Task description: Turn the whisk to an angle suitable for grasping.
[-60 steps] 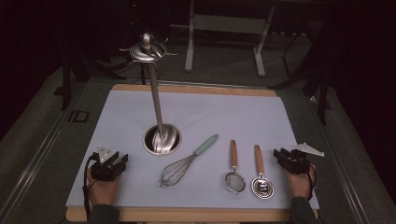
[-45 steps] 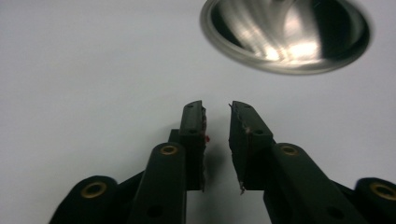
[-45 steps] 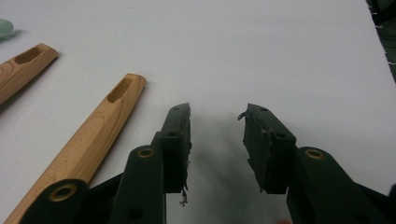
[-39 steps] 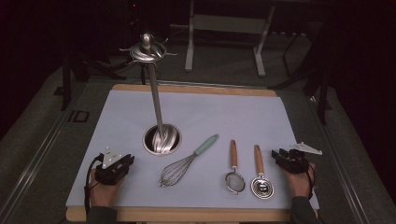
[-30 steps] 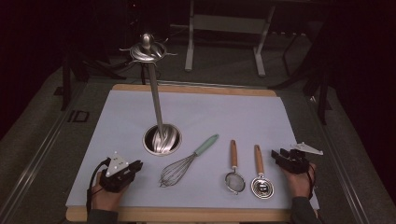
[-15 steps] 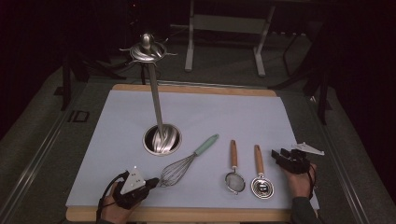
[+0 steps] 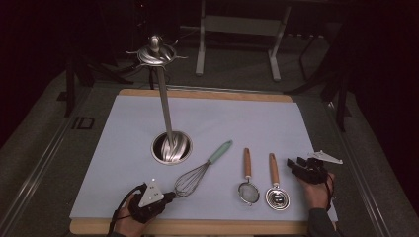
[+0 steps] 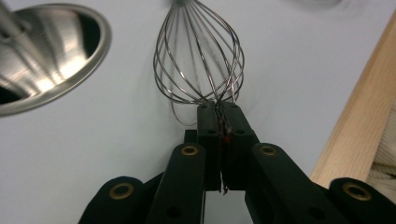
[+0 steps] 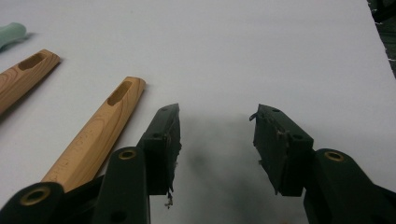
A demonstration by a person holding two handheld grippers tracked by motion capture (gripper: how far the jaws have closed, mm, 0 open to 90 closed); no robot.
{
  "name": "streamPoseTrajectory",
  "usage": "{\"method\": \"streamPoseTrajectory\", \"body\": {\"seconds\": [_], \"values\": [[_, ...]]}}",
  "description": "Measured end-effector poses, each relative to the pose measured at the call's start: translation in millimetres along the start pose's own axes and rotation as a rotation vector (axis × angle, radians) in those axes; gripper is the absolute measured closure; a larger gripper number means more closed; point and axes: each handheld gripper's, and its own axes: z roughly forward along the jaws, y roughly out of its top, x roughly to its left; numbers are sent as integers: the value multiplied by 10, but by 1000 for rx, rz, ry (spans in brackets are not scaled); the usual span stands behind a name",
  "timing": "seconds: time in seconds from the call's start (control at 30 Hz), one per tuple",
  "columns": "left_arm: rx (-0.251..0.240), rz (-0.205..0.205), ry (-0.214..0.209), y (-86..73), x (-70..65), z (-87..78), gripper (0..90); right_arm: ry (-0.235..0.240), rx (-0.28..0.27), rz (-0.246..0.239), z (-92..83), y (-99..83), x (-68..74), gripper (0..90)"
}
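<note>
- The whisk (image 7: 197, 173) lies on the mat (image 7: 276, 123) just in front of the stand's round base (image 7: 171, 147), its pale green handle (image 7: 220, 151) pointing away from the person and its wire head nearest the left gripper (image 7: 168, 196).
- In the left gripper view the left gripper's (image 8: 223, 122) jaws are pressed almost together, having just closed, and they pinch a few wires at the very tip of the whisk (image 8: 201, 56).
- That is a thin, springy hold, so I judge the lift should be slow and low at first, to check that the wires do not slide out of the pads.
- The handle end is the heavy one and will likely sag and swing; tilting the gripper up gently should keep it from dragging across the mat.
- Keep the whisk away from the base (image 8: 42, 51), which sits just beside the wire head.
- The right gripper (image 7: 296, 165) rests at the mat's right side, its jaws wide apart with nothing between them, having just been opening a little.
- In the right gripper view the right gripper (image 9: 215, 133) sits just beside the strainer handle (image 9: 95, 133) without touching it; it could take the whisk's handle if the wire grip proves too weak.
</note>
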Motion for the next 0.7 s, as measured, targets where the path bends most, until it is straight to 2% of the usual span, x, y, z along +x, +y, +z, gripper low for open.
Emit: {"method": "streamPoseTrajectory", "body": {"seconds": [0.2, 0.57, 0.7], "values": [[-7, 24, -35, 103, -97, 116, 882, -5, 1, -4, 3, 0, 3, 501], [-11, 77, -68, 285, -276, 371, 885, -7, -6, 0, -5, -2, 0, 501], [-21, 79, -86, 376, -302, 466, 885, -6, -6, 3, -5, -2, -1, 500]]}}
